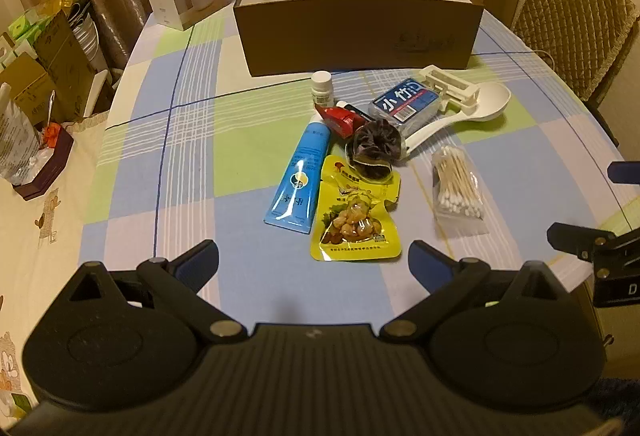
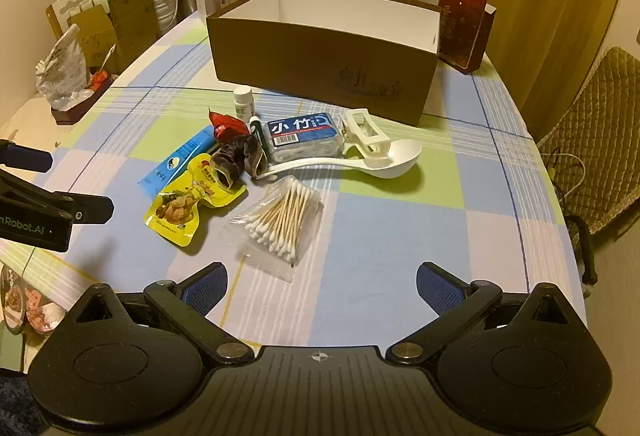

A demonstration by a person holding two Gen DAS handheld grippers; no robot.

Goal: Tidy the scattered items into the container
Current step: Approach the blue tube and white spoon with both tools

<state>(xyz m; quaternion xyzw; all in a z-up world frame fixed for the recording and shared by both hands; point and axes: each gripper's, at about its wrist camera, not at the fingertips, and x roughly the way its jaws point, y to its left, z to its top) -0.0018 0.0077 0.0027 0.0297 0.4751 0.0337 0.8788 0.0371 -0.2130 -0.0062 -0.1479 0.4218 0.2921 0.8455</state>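
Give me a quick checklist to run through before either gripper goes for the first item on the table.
1. Left gripper open, nothing between its fingers: ok.
2. Right gripper open, nothing between its fingers: ok.
3. Brown box upright, top open: ok; its floor is hidden, so whether it is empty: cannot tell.
4. Cotton swab bag lying apart from the pile, free to pick: ok.
5. Yellow snack pouch free of overlap: not ok, the dark scrunchie lies on its upper edge.
6. White ladle free: not ok, the white clip rests on it.
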